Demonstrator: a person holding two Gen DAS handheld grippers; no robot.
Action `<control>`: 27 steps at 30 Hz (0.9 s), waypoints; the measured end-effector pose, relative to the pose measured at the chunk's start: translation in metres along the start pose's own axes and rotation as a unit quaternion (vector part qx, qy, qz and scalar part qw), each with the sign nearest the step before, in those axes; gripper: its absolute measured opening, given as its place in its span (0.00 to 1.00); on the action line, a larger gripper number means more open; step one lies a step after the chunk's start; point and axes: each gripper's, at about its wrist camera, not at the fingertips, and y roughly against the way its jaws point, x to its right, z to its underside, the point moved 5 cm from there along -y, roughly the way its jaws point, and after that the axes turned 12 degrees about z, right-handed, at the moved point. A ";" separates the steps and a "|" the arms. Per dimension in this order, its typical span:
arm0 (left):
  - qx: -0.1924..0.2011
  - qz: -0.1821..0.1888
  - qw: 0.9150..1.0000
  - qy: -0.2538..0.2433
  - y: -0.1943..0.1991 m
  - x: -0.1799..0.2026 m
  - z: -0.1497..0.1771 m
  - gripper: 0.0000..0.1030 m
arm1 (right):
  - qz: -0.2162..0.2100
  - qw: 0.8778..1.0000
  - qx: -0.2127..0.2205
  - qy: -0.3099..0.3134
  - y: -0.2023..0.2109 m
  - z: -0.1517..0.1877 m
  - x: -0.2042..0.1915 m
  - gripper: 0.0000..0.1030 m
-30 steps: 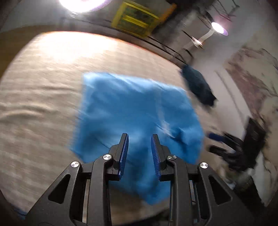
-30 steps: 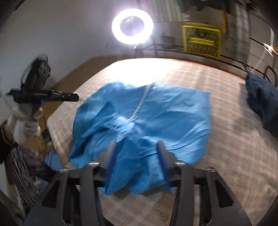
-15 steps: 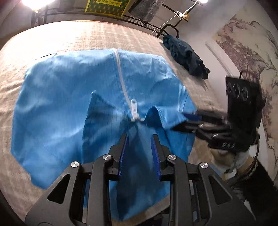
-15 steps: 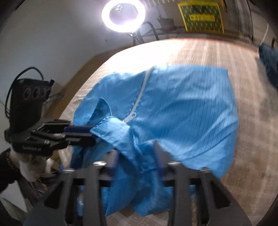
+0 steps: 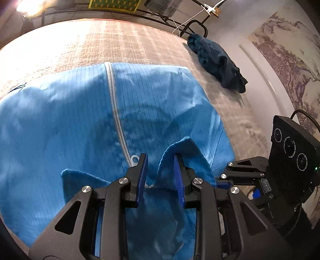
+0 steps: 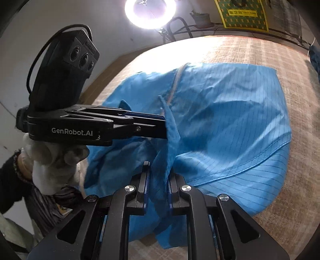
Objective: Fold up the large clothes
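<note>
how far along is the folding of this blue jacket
Barely begun. Done: the blue jacket lies spread, zipper closed, on the woven mat. In hand: the right claw has just been closing and pinches fabric near the collar; the left claw stands open around a collar flap. Left: every fold; none shows yet.

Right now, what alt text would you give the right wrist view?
The right gripper is shut on a bunched fold of a blue zip-front garment spread on a beige woven surface. From the left, the left gripper, held in a white-gloved hand, reaches the collar; a ring light glares above.
</note>
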 end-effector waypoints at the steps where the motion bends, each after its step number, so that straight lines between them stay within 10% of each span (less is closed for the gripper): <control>1: -0.002 0.004 1.000 -0.001 0.000 0.002 0.000 0.24 | 0.006 1.000 0.001 -0.005 0.000 -0.001 0.003 0.13; 13: -0.012 -0.024 1.000 -0.009 -0.012 -0.010 0.001 0.24 | -0.127 0.991 0.002 -0.034 0.012 0.006 0.008 0.06; 23: -0.016 -0.046 0.999 -0.017 -0.012 -0.014 0.006 0.24 | 0.003 0.999 -0.032 -0.007 0.010 0.030 0.023 0.06; 27: 0.002 -0.041 0.999 -0.018 0.001 -0.005 0.000 0.24 | 0.032 0.999 0.017 0.020 0.042 0.018 0.010 0.06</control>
